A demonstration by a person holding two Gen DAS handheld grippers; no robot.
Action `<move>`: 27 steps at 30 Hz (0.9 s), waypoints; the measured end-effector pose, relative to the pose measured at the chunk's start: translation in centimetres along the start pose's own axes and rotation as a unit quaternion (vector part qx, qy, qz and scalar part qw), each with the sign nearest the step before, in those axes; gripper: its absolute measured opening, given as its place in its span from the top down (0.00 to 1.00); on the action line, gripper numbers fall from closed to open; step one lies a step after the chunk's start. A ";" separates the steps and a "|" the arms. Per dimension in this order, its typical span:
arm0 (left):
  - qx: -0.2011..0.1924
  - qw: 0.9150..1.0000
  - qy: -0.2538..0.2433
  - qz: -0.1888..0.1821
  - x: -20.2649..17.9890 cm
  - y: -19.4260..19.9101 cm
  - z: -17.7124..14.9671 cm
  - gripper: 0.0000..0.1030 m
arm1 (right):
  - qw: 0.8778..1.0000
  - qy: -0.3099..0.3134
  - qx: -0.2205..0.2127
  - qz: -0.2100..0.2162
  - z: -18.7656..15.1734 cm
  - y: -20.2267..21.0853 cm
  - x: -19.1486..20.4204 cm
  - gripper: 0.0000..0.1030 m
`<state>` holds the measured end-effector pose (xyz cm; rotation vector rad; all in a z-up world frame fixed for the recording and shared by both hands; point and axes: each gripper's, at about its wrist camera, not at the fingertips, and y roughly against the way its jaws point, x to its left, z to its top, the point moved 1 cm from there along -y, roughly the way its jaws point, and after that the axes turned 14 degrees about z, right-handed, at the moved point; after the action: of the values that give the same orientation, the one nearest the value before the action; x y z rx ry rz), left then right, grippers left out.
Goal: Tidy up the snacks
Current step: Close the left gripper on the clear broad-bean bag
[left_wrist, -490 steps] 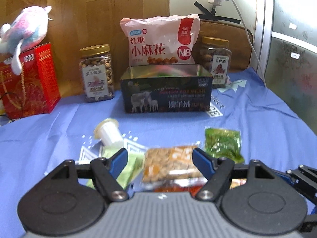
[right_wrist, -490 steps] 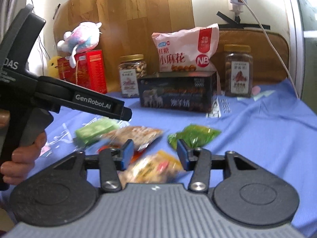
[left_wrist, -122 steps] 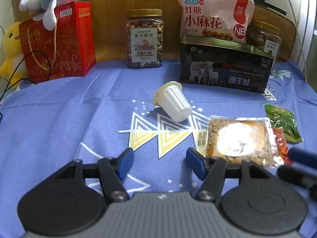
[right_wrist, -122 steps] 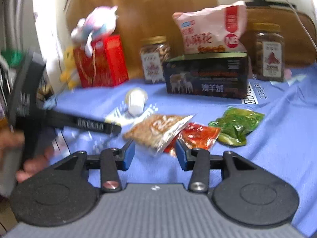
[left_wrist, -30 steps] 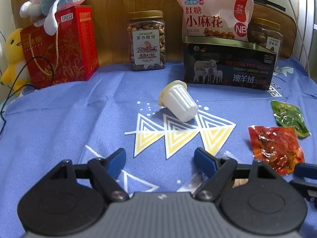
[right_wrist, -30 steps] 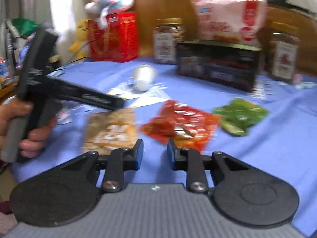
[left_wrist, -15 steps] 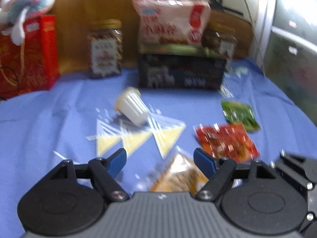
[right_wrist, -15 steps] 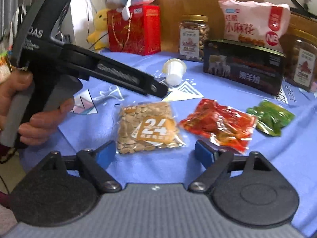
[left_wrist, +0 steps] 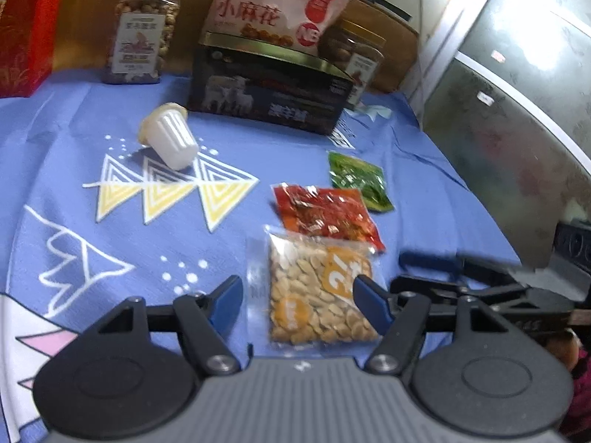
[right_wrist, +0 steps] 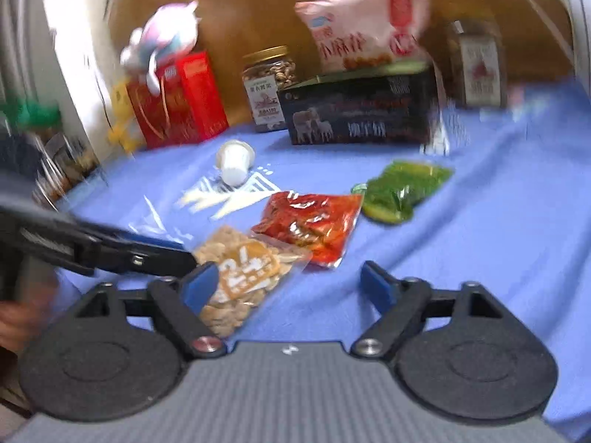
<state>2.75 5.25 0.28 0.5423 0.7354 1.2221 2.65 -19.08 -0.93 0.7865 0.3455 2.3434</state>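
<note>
Plush toy (right_wrist: 162,42) only in right view

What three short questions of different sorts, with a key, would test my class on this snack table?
1. True or false: the white ribbed cup stands upright.
2. Which packet lies between the green packet and the peanut packet? A) red packet B) pink bag
3. Fill in: the peanut packet lies between the fingers of the ___ gripper.
Key: 1 false, it lies on its side; 2 A; 3 left.
</note>
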 end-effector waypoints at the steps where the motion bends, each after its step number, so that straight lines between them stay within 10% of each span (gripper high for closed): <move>1: 0.001 1.000 0.005 0.003 0.2 -0.2 0.1 0.37 | 0.999 -0.035 -0.001 0.021 0.1 0.2 -0.8 0.37; 10: -0.019 0.999 -0.032 0.040 -1.3 -0.6 -0.4 0.42 | 0.965 -0.239 -0.009 0.107 -0.6 -1.2 -3.8 0.87; 18: -0.026 1.000 -0.003 0.016 -0.3 -0.1 -1.1 0.42 | 0.955 -0.258 -0.013 0.146 -0.8 -1.2 -3.2 0.88; 27: -0.035 0.998 0.046 -0.019 0.0 0.6 0.2 0.68 | 0.964 -0.219 -0.050 0.143 0.4 0.1 -2.9 0.91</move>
<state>2.57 5.38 0.84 0.4164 0.7737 1.2393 4.65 -21.02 -1.89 1.3427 -0.0840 2.3336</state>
